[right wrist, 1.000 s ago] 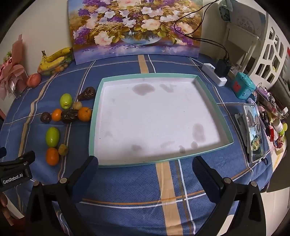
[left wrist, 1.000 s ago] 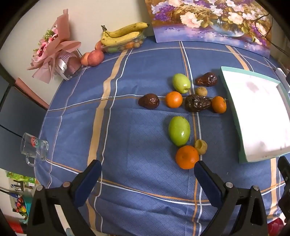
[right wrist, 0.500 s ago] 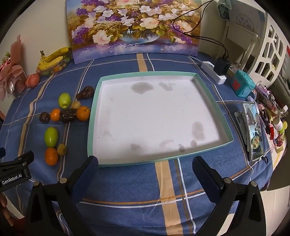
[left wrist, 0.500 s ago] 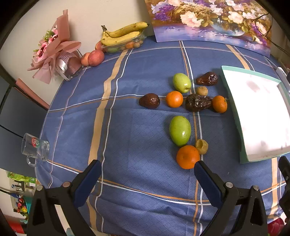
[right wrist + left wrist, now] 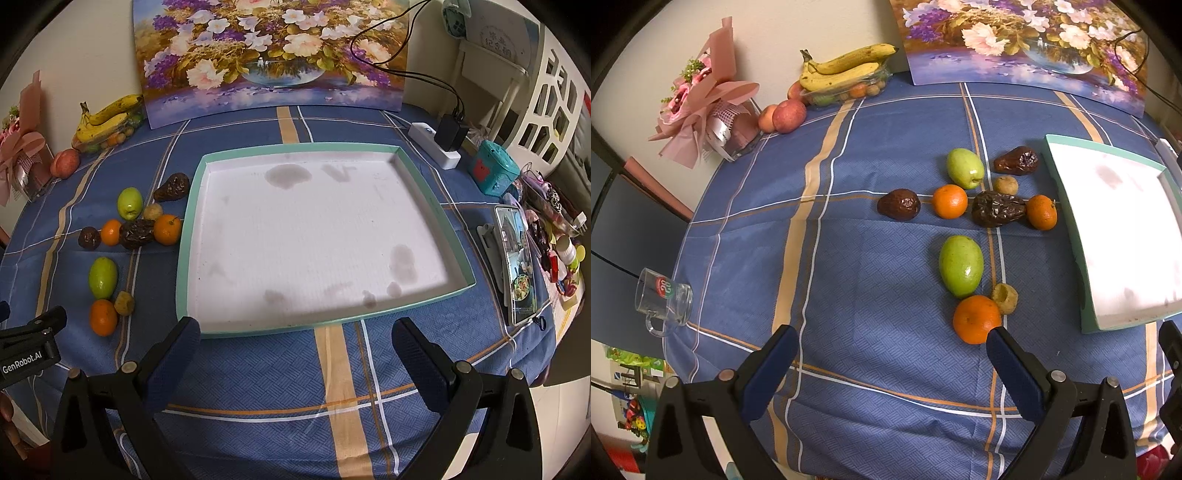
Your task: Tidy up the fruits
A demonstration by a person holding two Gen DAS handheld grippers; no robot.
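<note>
Loose fruit lies on the blue checked tablecloth left of a teal-rimmed white tray (image 5: 192,206) (image 5: 1058,173). Nearest my left gripper (image 5: 890,350) is an orange (image 5: 975,318) beside a small tan fruit (image 5: 1005,298) and a green fruit (image 5: 960,266). Farther back sit a dark wrinkled fruit (image 5: 899,204), two oranges (image 5: 949,201) (image 5: 1041,212), another dark fruit (image 5: 997,208), a green apple-like fruit (image 5: 964,168) and a dark pear-shaped fruit (image 5: 1015,160). Both grippers are open and hold nothing. My right gripper (image 5: 295,343) hovers at the tray's near edge.
At the back left are bananas on a fruit container (image 5: 846,70), two peaches (image 5: 783,116) and a pink bouquet (image 5: 705,99). A glass mug (image 5: 663,299) stands at the left table edge. A flower painting (image 5: 273,55), a power strip (image 5: 437,146), a phone (image 5: 517,264) and clutter border the right side.
The left wrist view has shifted slightly; the fruit sits a little lower and further right in frame. The right wrist view has drifted a little to the right. No fruit moved.
</note>
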